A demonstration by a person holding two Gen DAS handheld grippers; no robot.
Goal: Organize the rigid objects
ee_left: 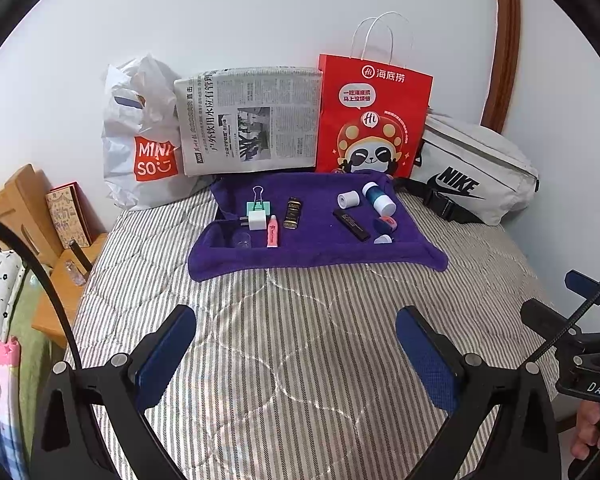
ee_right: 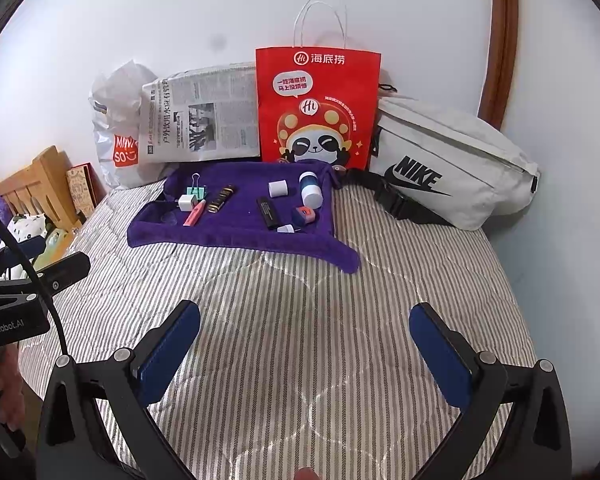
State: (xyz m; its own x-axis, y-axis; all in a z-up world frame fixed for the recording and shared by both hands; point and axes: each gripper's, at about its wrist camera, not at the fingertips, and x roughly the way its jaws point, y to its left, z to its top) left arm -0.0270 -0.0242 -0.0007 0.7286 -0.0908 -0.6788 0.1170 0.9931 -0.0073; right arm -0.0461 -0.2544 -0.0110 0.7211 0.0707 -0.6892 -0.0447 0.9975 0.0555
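Note:
A purple towel lies on the striped bed with several small items on it. On its left are a white charger plug, a mint binder clip, a pink tube, a black-gold lighter and a clear cup. On its right lie a black stick, a white roll and a blue-white bottle. My left gripper and right gripper both hover open over the bed, well short of the towel, holding nothing.
Against the wall stand a white Miniso bag, a folded newspaper, a red paper bag and a grey Nike waist bag. A wooden headboard and shelf flank the bed's left side.

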